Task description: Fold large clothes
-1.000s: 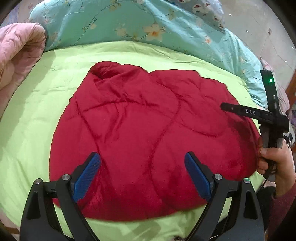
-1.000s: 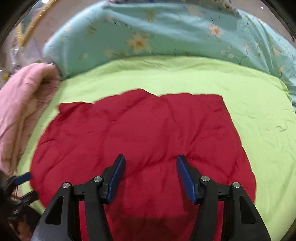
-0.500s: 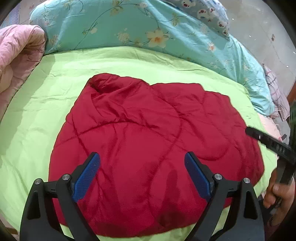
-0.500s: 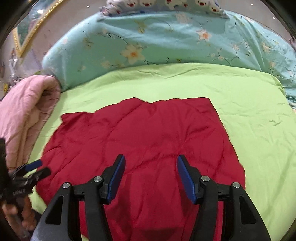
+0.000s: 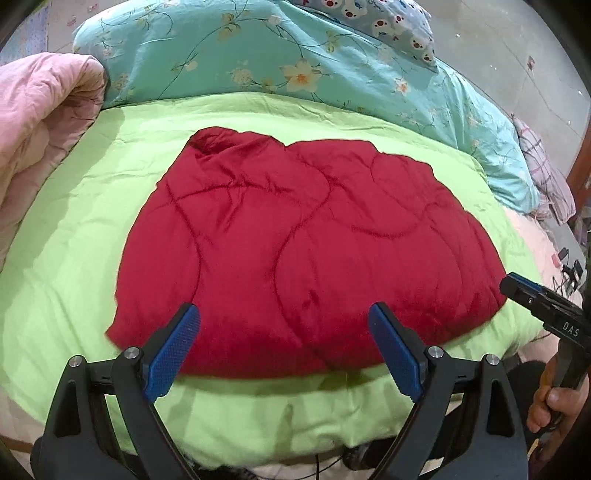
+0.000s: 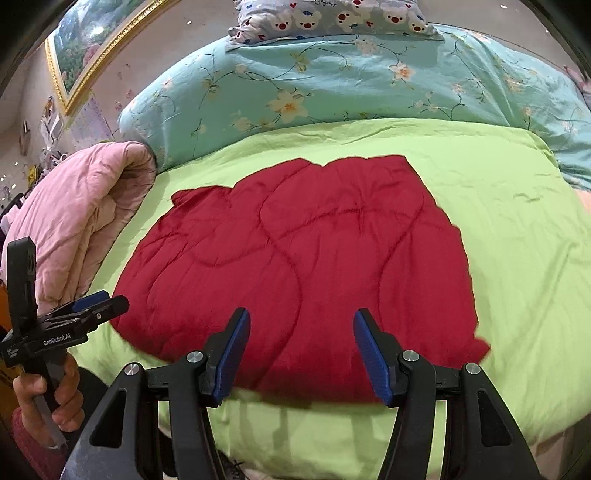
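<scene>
A red quilted garment [image 5: 306,251] lies folded flat on the lime-green bed cover [image 5: 92,221]; it also shows in the right wrist view [image 6: 306,258]. My left gripper [image 5: 284,332] is open and empty, held above the garment's near edge. My right gripper [image 6: 301,339] is open and empty, also over the near edge. Neither touches the cloth. The right gripper shows at the right edge of the left wrist view [image 5: 517,291]. The left gripper shows at the left of the right wrist view [image 6: 107,302].
A rolled pink quilt [image 6: 74,221] lies at the left side of the bed. A teal floral duvet [image 6: 351,85] and a bear-print pillow [image 6: 332,18] lie at the head. The bed's front edge [image 5: 277,424] is just below the grippers.
Both grippers have pulled back and up from the garment toward the bed's front edge. The garment has not moved. Both stay open.
</scene>
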